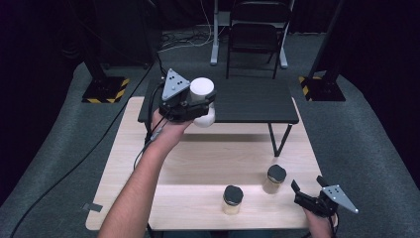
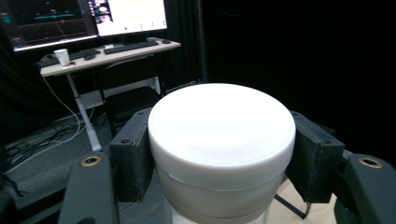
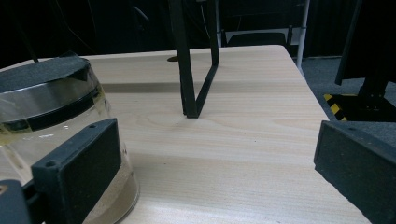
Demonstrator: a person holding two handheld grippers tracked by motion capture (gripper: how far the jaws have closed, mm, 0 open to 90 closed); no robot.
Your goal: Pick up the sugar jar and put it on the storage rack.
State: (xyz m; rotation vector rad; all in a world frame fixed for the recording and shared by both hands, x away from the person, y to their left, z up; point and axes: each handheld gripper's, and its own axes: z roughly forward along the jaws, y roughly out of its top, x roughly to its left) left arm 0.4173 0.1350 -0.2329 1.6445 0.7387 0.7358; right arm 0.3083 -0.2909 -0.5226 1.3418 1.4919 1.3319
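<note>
My left gripper [image 1: 197, 105] is shut on a white lidded jar [image 1: 202, 88] and holds it in the air over the left end of the black raised shelf [image 1: 247, 101]. In the left gripper view both pads [image 2: 133, 154] press on the sides of the white jar [image 2: 222, 135] just under its lid. My right gripper [image 1: 304, 194] rests open at the table's front right corner. Two glass jars with black lids stand on the wooden table [image 1: 198, 163], one [image 1: 233, 199] near the front and one [image 1: 275, 178] to its right. The right-hand jar [image 3: 46, 107] stands beside my right gripper's left jaw.
The shelf's black leg [image 3: 189, 70] stands on the table ahead of the right gripper. A black chair [image 1: 257, 34] is behind the table, and stands with yellow-black striped bases [image 1: 106, 89] flank it. A desk with monitors [image 2: 107, 51] lies beyond the white jar.
</note>
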